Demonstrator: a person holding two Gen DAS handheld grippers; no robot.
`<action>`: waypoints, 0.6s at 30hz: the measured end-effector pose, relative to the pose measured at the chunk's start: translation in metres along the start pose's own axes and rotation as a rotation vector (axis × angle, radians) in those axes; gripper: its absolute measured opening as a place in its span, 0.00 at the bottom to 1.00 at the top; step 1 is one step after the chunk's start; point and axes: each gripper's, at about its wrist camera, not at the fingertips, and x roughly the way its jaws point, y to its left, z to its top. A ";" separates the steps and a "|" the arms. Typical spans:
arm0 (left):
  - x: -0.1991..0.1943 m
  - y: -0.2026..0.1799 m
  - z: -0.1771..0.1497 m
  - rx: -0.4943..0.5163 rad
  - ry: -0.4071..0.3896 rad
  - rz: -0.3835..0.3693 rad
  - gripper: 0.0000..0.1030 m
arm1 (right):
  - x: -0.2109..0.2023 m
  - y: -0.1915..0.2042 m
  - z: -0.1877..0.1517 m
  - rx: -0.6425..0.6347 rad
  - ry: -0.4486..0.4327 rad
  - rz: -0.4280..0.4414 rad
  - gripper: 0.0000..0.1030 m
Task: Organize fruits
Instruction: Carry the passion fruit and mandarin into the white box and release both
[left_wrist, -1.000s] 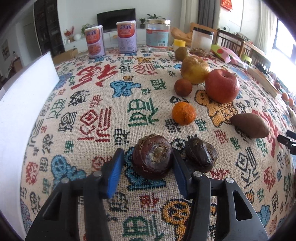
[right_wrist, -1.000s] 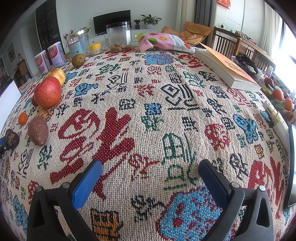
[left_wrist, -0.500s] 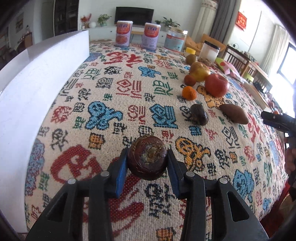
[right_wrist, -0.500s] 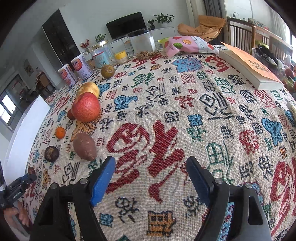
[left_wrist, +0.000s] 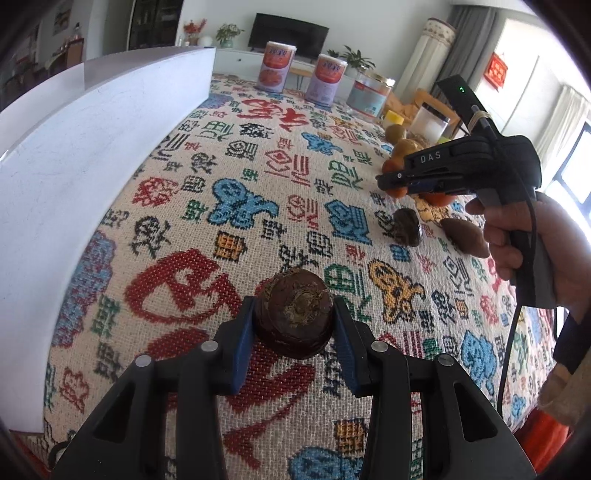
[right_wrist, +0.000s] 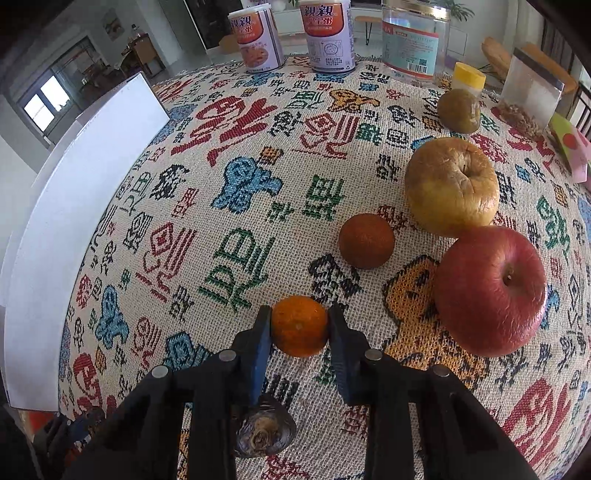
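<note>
My left gripper (left_wrist: 294, 321) is shut on a dark brown water chestnut (left_wrist: 294, 312), held above the patterned tablecloth near its front edge. My right gripper (right_wrist: 299, 332) is shut on a small orange mandarin (right_wrist: 300, 325) that sits on the cloth. In the right wrist view a second dark chestnut (right_wrist: 264, 432) lies below the fingers. Beyond are a brownish-orange fruit (right_wrist: 366, 240), a red apple (right_wrist: 489, 291), a wrinkled yellow apple (right_wrist: 451, 186) and a green-brown fruit (right_wrist: 458, 110). In the left wrist view the right gripper's body (left_wrist: 461, 170) hovers over the fruit row.
A white tray (left_wrist: 74, 155) runs along the table's left side, also in the right wrist view (right_wrist: 74, 206). Two cans (right_wrist: 327, 35), a glass jar (right_wrist: 413, 40), a yellow-lidded jar (right_wrist: 468, 75) and a clear container (right_wrist: 533, 88) stand at the back. A brown tuber (left_wrist: 463, 240) lies near the second chestnut (left_wrist: 406, 232).
My left gripper closed on the chestnut and carried it back toward the front edge beside the white tray. My right gripper swung left across the table and closed on the mandarin.
</note>
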 end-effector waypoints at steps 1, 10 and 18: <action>-0.006 0.001 0.003 -0.020 -0.003 0.000 0.40 | -0.004 0.000 0.000 0.010 -0.008 0.017 0.29; -0.144 0.046 0.056 -0.195 -0.217 0.044 0.40 | -0.092 0.119 0.005 -0.177 -0.110 0.328 0.29; -0.138 0.149 0.063 -0.370 -0.157 0.317 0.40 | -0.099 0.294 0.001 -0.413 -0.123 0.473 0.30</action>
